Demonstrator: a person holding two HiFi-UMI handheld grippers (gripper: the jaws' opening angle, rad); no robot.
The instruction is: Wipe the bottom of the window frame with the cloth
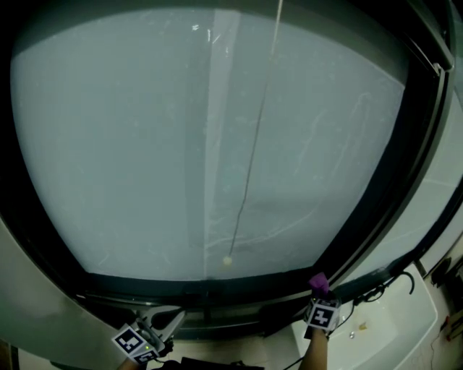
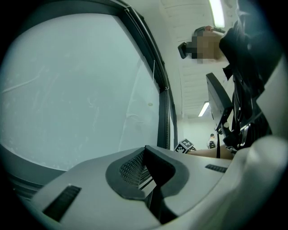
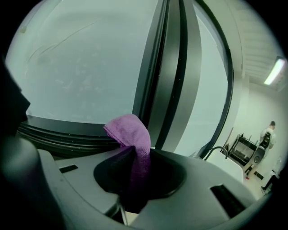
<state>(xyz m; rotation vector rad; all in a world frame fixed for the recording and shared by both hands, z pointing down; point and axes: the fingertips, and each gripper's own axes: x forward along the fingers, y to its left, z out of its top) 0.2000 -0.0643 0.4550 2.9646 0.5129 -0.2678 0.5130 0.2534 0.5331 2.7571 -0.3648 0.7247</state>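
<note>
One purple cloth (image 3: 129,131) pinched in right gripper (image 3: 135,152), jaws closed on it, at right end of window frame bottom (image 1: 217,295). Left gripper (image 2: 145,150): jaws together, empty, just below frame bottom, left of centre. Two grippers total.

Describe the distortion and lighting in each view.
Head view: fisheye bows the window frame into an arc, corners black. Left gripper view: the ceiling light is blown out. Right gripper view: the cloth is sharp, the right gripper holding it shadowed.
</note>
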